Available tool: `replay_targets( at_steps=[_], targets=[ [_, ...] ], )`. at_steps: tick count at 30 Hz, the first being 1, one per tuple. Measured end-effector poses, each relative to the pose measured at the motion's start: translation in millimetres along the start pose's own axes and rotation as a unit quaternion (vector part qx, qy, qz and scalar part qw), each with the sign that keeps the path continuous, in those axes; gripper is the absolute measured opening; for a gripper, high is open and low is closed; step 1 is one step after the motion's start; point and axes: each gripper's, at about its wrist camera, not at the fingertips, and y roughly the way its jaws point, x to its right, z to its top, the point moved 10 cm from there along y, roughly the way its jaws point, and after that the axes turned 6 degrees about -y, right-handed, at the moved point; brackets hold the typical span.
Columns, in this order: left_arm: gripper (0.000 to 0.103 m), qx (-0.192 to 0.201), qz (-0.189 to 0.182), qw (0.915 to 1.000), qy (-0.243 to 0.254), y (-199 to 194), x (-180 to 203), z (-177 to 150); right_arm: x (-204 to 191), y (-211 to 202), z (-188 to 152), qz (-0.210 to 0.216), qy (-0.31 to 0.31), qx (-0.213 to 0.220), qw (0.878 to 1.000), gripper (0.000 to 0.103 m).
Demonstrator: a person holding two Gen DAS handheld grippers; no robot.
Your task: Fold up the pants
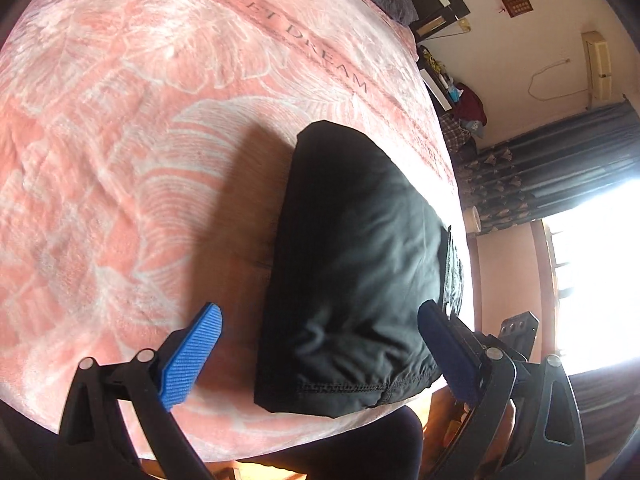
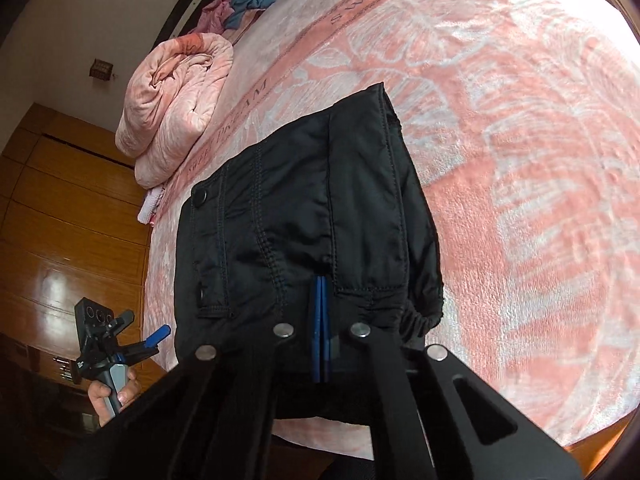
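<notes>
Right claw (image 2: 320,320) clenched, apparently pinching pants (image 2: 304,216) waistband just ahead. Left claw (image 1: 320,354) released, pants between fingers. Risk: thin pinch slips, fold collapses.

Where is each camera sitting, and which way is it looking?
Left wrist: sits on the left gripper, looks down along its spread blue fingers at the folded black pants on the pink blanket.
Right wrist: sits on the right gripper, shut, fingertips at the pants' near edge; the person's hand holding the left gripper shows at lower left.
Both share: the pants and the blanket lettered SWEET DREAM.
</notes>
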Motion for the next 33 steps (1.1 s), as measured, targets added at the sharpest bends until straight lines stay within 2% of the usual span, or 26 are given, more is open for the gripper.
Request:
replay_targets(
  at_steps=[2, 4, 5, 8, 10, 12, 17, 20, 23, 29, 33],
  targets=[
    [0.099, 0.002, 0.003, 1.0, -0.003, -11.1, -14.2, 7.8, 8.2, -23.6, 6.0, -0.01, 0.01, 0.026, 1.0, 0.032],
    [0.099, -0.003, -0.005, 1.0, -0.006, -18.5, -26.3, 17.3, 20.7, -43.7, 8.4, -0.028, 0.025, 0.036, 0.999, 0.089],
    [0.099, -0.008, -0.01, 0.9999, -0.011, -19.5, -30.3, 21.7, 27.1, -49.0, 7.4, -0.033, 0.033, 0.03, 0.998, 0.094],
    [0.099, -0.04, -0.04, 0.9981, -0.022, -9.0, -29.8, 28.4, 37.1, -44.1, -2.7, 0.02, 0.084, -0.023, 0.996, 0.095],
    [0.099, -0.066, -0.059, 0.9957, -0.024, 3.7, -22.0, 31.9, 38.3, -37.2, -5.8, 0.048, 0.097, -0.045, 0.993, 0.096],
    [0.099, -0.089, -0.074, 0.9932, -0.019, 18.0, -13.2, 34.0, 40.6, -30.9, -6.9, 0.051, 0.095, -0.059, 0.992, 0.096],
    [0.099, -0.135, -0.078, 0.9875, -0.02, 60.9, -1.6, 41.3, 39.9, -7.1, -5.5, 0.083, 0.106, -0.098, 0.986, 0.098],
    [0.099, -0.16, -0.07, 0.9845, -0.018, 88.4, 0.8, 46.5, 44.3, 4.5, -3.6, 0.077, 0.103, -0.111, 0.985, 0.099],
    [0.099, -0.18, -0.061, 0.9817, -0.011, 109.7, 1.8, 44.6, 47.0, 10.9, -0.4, 0.091, 0.108, -0.112, 0.984, 0.1],
    [0.099, -0.209, -0.106, 0.9721, -0.013, 132.8, 19.7, 33.8, 40.9, 21.9, 5.6, 0.118, 0.104, -0.116, 0.981, 0.101],
    [0.099, -0.214, -0.101, 0.9714, -0.016, 146.3, 20.5, 34.6, 30.9, 32.7, 8.3, 0.13, 0.094, -0.127, 0.979, 0.101]
  ],
)
